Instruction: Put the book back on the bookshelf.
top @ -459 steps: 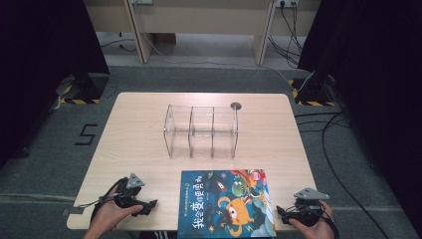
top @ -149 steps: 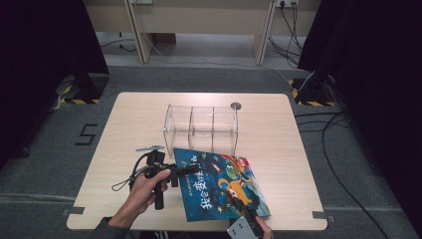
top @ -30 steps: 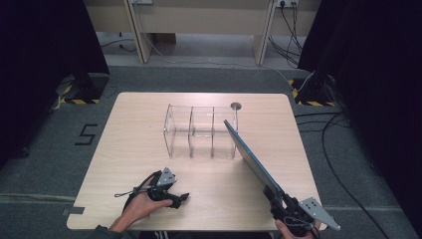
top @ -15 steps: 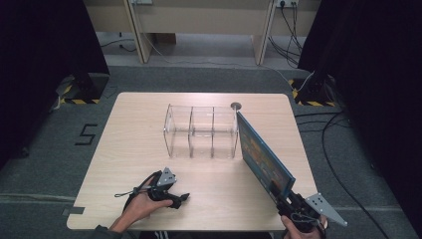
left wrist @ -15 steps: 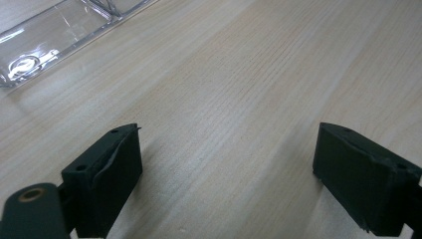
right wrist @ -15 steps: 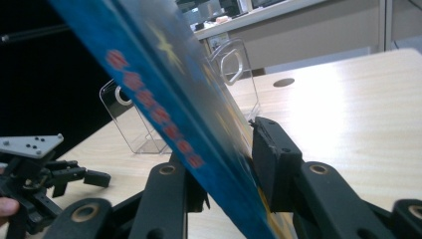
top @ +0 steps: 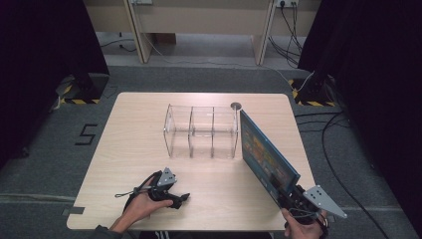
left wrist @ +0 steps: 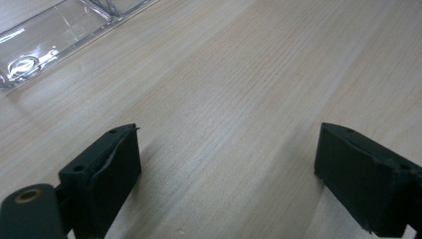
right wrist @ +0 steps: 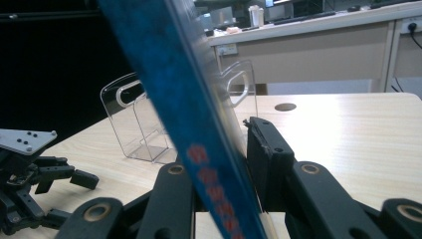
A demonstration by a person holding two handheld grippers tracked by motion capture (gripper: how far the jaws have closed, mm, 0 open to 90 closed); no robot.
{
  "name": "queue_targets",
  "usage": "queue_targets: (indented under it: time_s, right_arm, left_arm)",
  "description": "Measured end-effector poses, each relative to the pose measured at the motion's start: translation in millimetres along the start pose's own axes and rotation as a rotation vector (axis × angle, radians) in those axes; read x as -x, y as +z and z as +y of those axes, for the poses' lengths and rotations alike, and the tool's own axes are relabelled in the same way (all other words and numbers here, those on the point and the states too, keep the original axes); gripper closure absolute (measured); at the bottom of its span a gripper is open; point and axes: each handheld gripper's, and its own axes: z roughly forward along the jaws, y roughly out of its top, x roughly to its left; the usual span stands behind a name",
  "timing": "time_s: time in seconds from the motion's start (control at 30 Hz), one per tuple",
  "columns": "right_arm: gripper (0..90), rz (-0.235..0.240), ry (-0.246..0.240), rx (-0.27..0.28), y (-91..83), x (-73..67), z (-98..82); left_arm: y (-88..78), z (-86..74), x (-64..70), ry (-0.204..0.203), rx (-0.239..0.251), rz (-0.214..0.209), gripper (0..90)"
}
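A blue picture book [top: 268, 157] stands on edge at the table's right side, tilted, its cover facing right. My right gripper [top: 288, 196] is shut on its near lower corner; the jaws have just been closing with the book between them. In the right gripper view the book's spine [right wrist: 199, 124] runs up between the two black jaws of my right gripper [right wrist: 224, 159]. My left gripper [top: 183, 200] lies low over the table near the front left, open, with bare wood between its jaws [left wrist: 226, 184]. It also shows far off as the left gripper [right wrist: 30, 174].
A clear three-compartment organizer [top: 201, 132] stands mid-table, just left of the book's far end; it is also the organizer [right wrist: 144, 124] and the organizer [left wrist: 50, 35]. A round cable hole [top: 236, 105] sits behind it. The table edge [top: 303, 149] runs close to the book's right.
The book has swung from lying slantwise toward the organizer to showing its cover on the right, and its held end has shifted right. The left hand has stayed put.
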Motion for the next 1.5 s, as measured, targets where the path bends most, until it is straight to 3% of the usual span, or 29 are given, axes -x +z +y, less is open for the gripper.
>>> queue_targets:
  time_s: [0.43,0.47,0.5,0.63,0.77,0.8,0.97,1.27,1.5]
  right_arm:
    - [73.3,0.006,-0.004,0.001,13.5,7.4,4.1]
    - [73.3,0.008,0.004,0.002,14.3,7.9,4.3]
    - [73.5,0.014,0.047,0.009,14.7,8.9,4.2]
    - [73.6,0.012,0.081,0.017,13.7,10.0,4.1]
    - [75.8,0.008,0.085,0.025,8.3,8.9,4.4]
    - [76.9,0.011,0.116,0.031,4.1,8.9,3.3]
    - [82.2,-0.018,-0.004,0.028,-4.9,2.7,1.4]
    - [81.8,-0.015,-0.107,0.040,-2.1,-6.3,0.8]
    - [80.8,0.000,-0.135,0.056,0.1,-10.9,3.1]
  left_arm:
    - [0.2,0.2,-0.2,0.003,-0.001,-0.001,9.8]
    - [0.2,0.2,-0.2,0.003,-0.001,-0.001,9.8]
    - [0.1,0.2,-0.2,0.004,-0.001,-0.003,9.8]
    - [0.0,0.2,-0.2,0.005,-0.002,-0.004,9.8]
    - [-0.2,0.2,0.0,0.007,-0.004,-0.005,9.8]
    - [-0.4,0.2,0.2,0.007,-0.005,-0.005,9.8]
    - [-0.4,0.1,0.2,0.007,-0.005,-0.005,9.8]
    - [-0.4,0.0,0.1,0.008,-0.004,-0.007,9.8]
    - [-0.4,-0.1,0.4,0.007,-0.004,-0.006,9.8]
